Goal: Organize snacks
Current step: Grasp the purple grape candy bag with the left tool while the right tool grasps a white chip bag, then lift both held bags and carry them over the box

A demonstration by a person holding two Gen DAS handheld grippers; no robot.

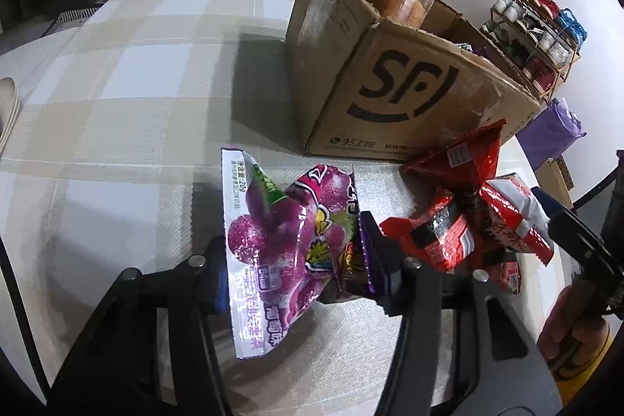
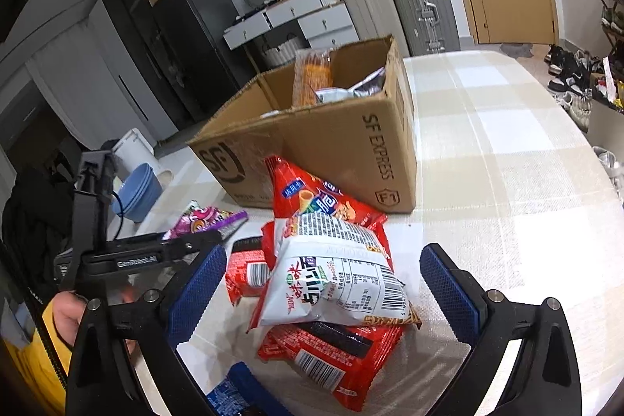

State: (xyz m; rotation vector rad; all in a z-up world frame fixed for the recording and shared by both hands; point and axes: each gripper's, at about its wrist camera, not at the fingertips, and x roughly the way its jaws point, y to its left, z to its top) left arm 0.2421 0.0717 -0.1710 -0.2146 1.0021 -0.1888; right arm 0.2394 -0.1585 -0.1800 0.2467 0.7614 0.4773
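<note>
Listing what we see, each placed against the cardboard box (image 1: 394, 73) standing open on the checked table (image 1: 128, 73).

Item one: our left gripper (image 1: 296, 260), clenched on a purple grape-candy packet (image 1: 284, 240); the packet crumples between its pads, in front of the box, nearer us than its printed face.

Item two: a heap of snack packets just in front of the box's near corner. A red triangular chip bag (image 2: 312, 197) leans against the box wall; a white noodle packet (image 2: 331, 279) lies on top of the heap; a red flat packet (image 2: 331, 353) lies beneath it.

Item three: our right gripper (image 2: 323, 291), released, its blue pads (image 2: 197, 291) wide apart on either side of the white packet, touching nothing.

Item four: inside the box, an orange packet (image 2: 312, 77) upright against the far wall and a silver one (image 2: 351, 88) beside it.

Item five: blue bowls (image 2: 136, 193) stacked to the box's left.
</note>
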